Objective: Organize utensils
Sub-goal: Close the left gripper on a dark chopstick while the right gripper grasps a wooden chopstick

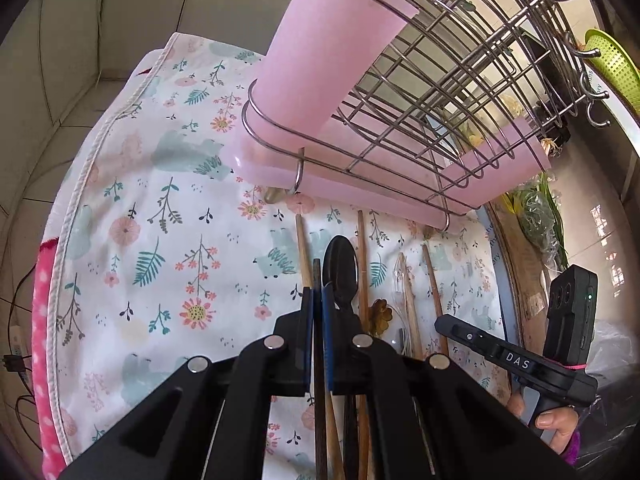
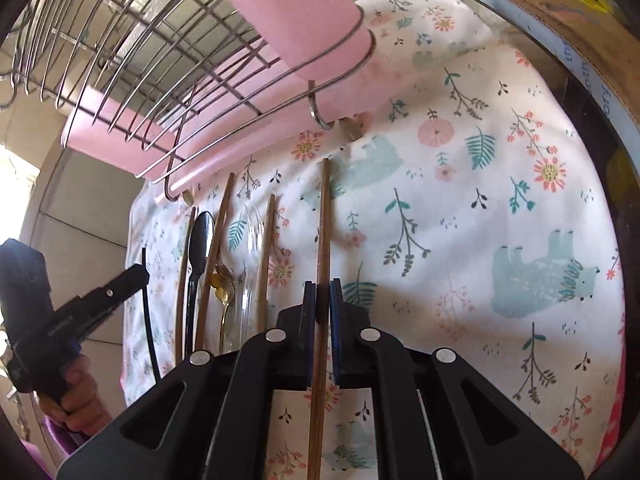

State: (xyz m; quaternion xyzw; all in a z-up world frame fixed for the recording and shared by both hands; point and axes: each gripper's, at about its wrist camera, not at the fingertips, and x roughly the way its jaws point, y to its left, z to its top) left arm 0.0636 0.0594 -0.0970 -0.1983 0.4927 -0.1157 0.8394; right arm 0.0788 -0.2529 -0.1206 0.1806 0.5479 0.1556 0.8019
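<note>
Left wrist view shows the left gripper [image 1: 317, 300] with its jaws nearly shut on a dark chopstick [image 1: 319, 380]. A black spoon [image 1: 340, 268] lies just past it at 1 o'clock on the flowery cloth [image 1: 160, 208]. Right wrist view shows the right gripper [image 2: 322, 296] pinching a brown chopstick [image 2: 323, 220] (jaws almost closed). At 11 o'clock stands the wire rack [image 2: 168, 52] with its pink cup [image 2: 288, 12]. 3 more brown sticks lie at 10 o'clock.

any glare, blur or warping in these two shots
Left wrist view: fisheye bends the wire rack; window glare at the right edge. Right wrist view: blown-out light at the left edge; the chopstick in the right claw stays sharp; dark vignette corners in both.
</note>
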